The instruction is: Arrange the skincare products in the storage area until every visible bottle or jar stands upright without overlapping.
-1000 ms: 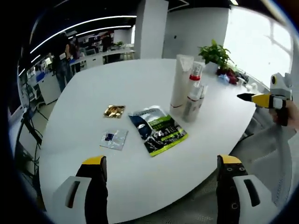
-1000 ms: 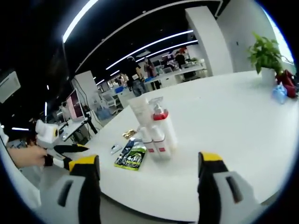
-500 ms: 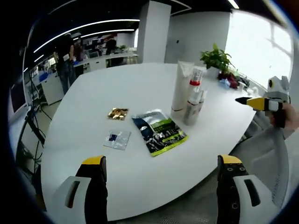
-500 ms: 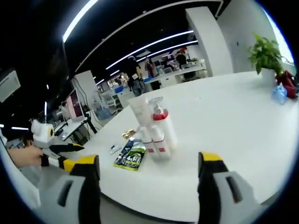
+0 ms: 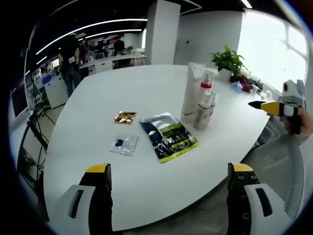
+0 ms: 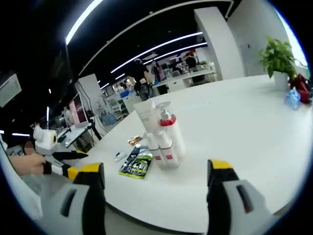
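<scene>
A tall white tube [image 5: 191, 91] stands upright on the white table [image 5: 146, 88] beside a pump bottle with a red collar [image 5: 206, 95] and a small white bottle [image 5: 203, 110]; the same cluster [image 6: 164, 139] appears in the right gripper view. A dark green sachet [image 5: 168, 135], a gold packet [image 5: 125, 116] and a clear packet [image 5: 123, 145] lie flat. My left gripper [image 5: 168, 196] is open, held off the near table edge. My right gripper [image 6: 154, 196] is open too, well short of the bottles. The right gripper's tip [image 5: 274, 105] shows at the right of the left view.
A potted plant [image 5: 229, 61] stands at the table's far edge with small items beside it. The left gripper [image 6: 58, 161], in a person's hand, shows at the left of the right gripper view. People stand among desks in the office behind.
Both views have shifted only slightly with the hands. Bottles and packets have stayed in place. Both grippers remain open.
</scene>
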